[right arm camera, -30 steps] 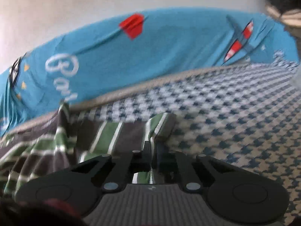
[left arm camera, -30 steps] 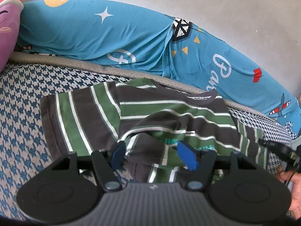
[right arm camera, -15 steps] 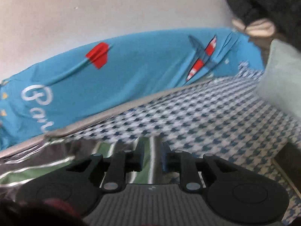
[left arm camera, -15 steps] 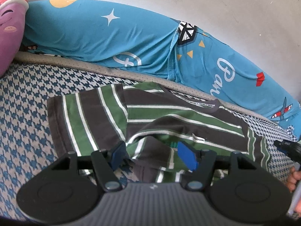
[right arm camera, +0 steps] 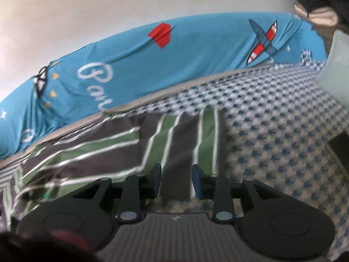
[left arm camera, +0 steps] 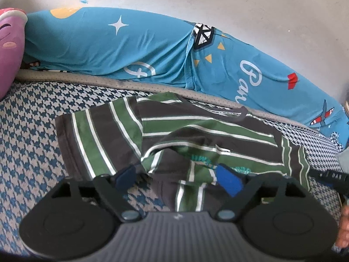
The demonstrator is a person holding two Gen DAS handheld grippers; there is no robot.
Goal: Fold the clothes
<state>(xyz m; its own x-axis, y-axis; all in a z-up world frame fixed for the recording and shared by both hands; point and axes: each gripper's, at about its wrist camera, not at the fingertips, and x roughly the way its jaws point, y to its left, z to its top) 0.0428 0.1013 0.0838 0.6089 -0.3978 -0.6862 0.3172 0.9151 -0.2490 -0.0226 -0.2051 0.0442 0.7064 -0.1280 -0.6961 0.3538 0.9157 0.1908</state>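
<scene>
Soft matt knit shirt (left arm camera: 209, 131); woven houndstooth cover (left arm camera: 30, 135); smooth printed cloth pillow (left arm camera: 109, 48); matt plaster wall (left arm camera: 218, 2).

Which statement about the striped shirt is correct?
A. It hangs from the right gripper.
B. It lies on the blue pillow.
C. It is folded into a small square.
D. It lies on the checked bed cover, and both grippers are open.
D: the shirt lies spread on the bed cover, and the left gripper and right gripper are both open.
</scene>
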